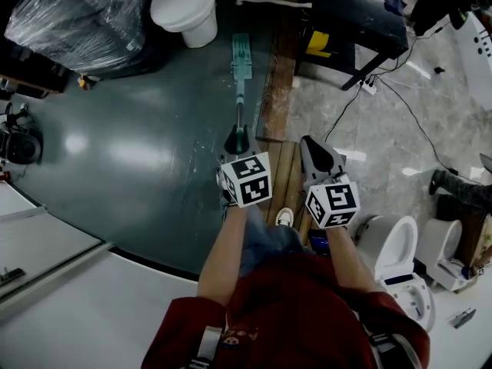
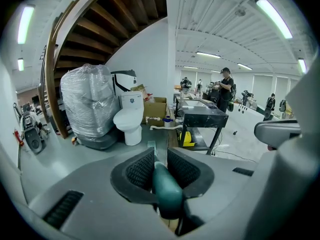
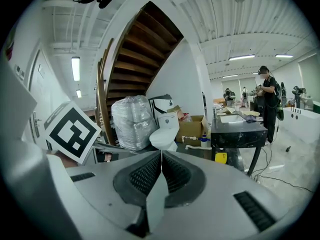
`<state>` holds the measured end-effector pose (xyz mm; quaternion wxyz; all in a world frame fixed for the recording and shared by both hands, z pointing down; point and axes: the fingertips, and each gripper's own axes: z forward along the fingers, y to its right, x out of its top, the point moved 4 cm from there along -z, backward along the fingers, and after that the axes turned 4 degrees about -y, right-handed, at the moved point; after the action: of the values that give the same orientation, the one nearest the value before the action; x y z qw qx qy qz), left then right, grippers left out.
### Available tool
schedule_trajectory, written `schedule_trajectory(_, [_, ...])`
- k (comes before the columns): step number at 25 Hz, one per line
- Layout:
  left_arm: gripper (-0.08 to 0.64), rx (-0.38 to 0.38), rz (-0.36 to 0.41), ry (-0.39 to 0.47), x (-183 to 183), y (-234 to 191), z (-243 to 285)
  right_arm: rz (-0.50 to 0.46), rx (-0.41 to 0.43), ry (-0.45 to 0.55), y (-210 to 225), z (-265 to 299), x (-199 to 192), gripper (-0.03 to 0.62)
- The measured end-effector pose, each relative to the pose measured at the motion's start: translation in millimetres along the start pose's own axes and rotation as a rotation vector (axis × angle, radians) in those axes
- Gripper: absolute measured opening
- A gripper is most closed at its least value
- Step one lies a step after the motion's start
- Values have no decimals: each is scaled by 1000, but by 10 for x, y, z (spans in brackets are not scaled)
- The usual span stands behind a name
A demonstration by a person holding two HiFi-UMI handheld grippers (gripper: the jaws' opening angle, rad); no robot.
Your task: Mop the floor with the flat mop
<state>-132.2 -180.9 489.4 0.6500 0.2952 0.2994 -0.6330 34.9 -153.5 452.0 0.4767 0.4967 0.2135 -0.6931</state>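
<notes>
The flat mop's teal head (image 1: 241,57) lies on the dark green floor ahead of me, near a white toilet (image 1: 187,6). Its pole runs back to a dark green grip (image 1: 236,140). My left gripper (image 1: 236,146) is shut on that grip; in the left gripper view the handle (image 2: 166,189) sits between the ribbed pads, with the mop head (image 2: 153,147) far ahead. My right gripper (image 1: 319,154) hangs to the right of the pole, apart from it. Its jaws are pressed together with nothing between them (image 3: 161,171).
A plastic-wrapped bundle (image 1: 81,21) stands at the far left. A wooden strip (image 1: 278,83) borders the green floor, with a black table (image 1: 361,21) and cables (image 1: 415,118) beyond it. More toilets (image 1: 400,264) stand at the right. People stand far off (image 2: 224,86).
</notes>
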Motion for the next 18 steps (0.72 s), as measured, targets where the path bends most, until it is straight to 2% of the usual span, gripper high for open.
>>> schedule_trajectory(7, [95,-7,2,-33,154,-207,487,11,-5,-22,29,440,51,20])
schedule_trajectory(18, [95,-20,20,-34,446,-448,1110,28,-13,-45,22,1006,108,20])
